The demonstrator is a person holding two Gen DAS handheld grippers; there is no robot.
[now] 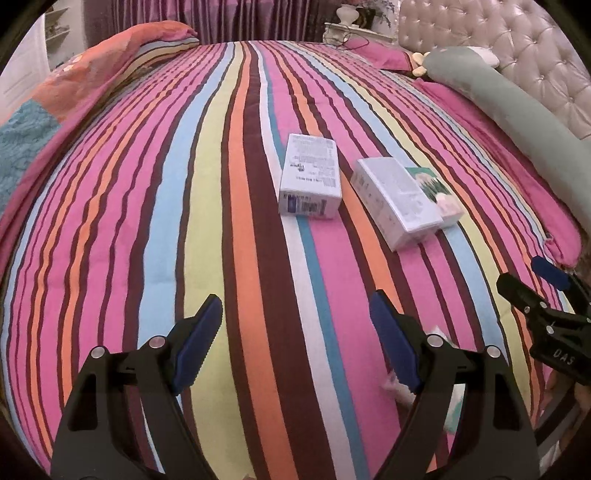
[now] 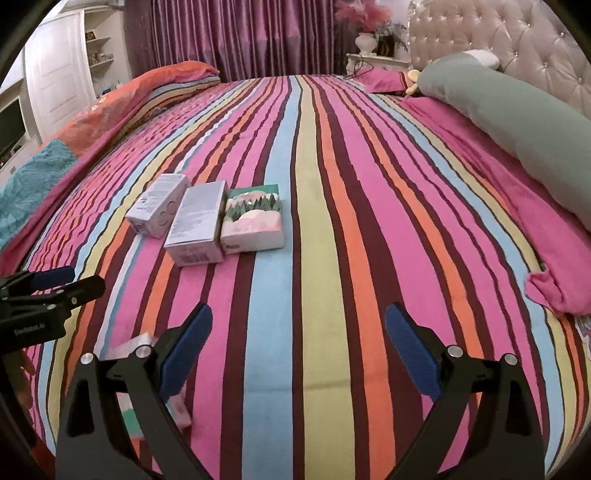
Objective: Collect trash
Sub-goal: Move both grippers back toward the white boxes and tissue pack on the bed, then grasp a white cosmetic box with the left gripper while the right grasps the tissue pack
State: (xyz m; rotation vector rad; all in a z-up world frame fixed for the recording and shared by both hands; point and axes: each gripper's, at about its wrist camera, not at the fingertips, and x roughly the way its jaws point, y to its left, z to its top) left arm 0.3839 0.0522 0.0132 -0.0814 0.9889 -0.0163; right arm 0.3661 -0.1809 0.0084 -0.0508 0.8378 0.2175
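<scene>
Three small cartons lie together on the striped bedspread: a white box, a second white box, and a box with a green and pink picture touching it. A fourth pink and green carton lies close to me, partly hidden behind the fingers. My left gripper is open and empty, well short of the boxes; it also shows in the right wrist view. My right gripper is open and empty; its tip shows in the left wrist view.
A long grey-green bolster and pink pillows lie along the tufted headboard at right. A folded orange and teal quilt lies at the left edge. Purple curtains and a nightstand with a vase stand beyond the bed.
</scene>
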